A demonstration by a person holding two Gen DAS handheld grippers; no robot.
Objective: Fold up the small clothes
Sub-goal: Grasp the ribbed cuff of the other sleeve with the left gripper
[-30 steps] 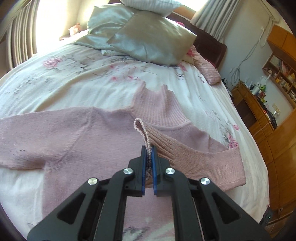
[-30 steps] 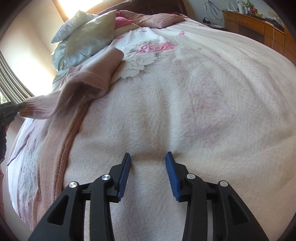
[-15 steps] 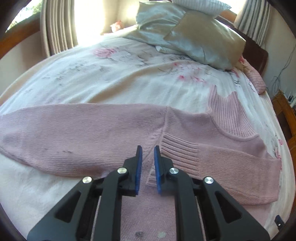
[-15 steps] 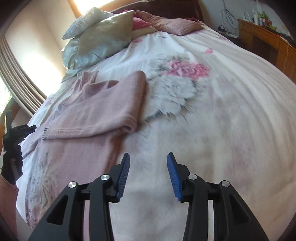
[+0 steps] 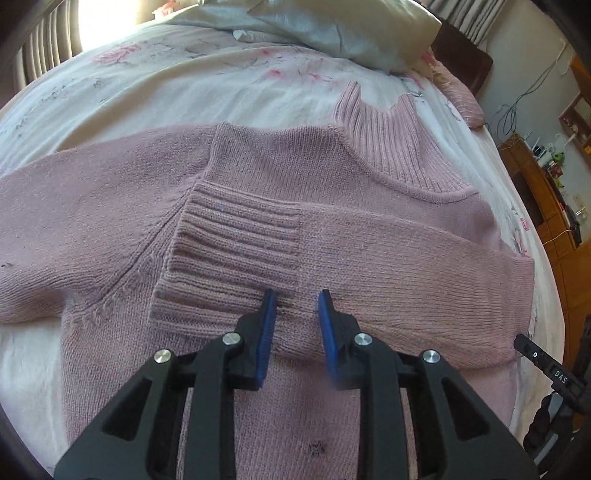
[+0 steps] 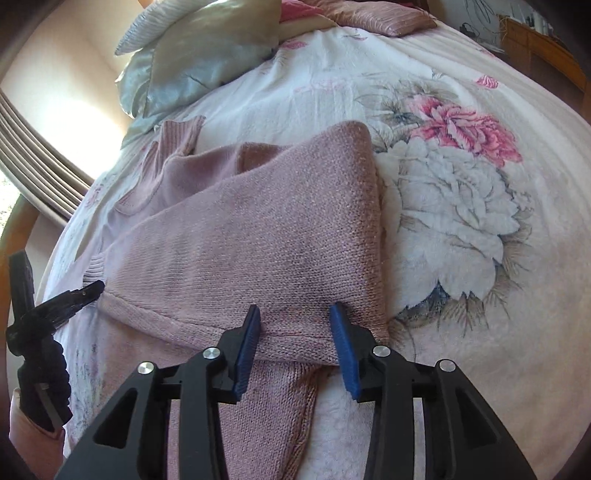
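Left gripper [image 5: 295, 301] open wide, empty, over one pink sweater [image 5: 258, 192]; one sleeve [image 5: 369, 266] folded across ahead. Right gripper [image 6: 295, 317] wide open, empty, above fold.

Bed surface and items resting on it

The bed [image 5: 155, 85] is covered by a white bedspread [image 6: 461, 280] printed with pink and grey flowers. A pink knit sweater [image 5: 280, 173] lies flat on the bedspread, collar toward the headboard; one sleeve is folded across the chest with its ribbed cuff [image 5: 236, 251] on the body, the other sleeve extends sideways on the cover. At the head of the bed, silver-grey pillows [image 6: 192, 62] lie stacked on the bedspread, with a pink bolster cushion [image 6: 376, 14] beside them near the dark headboard [image 5: 461, 59].
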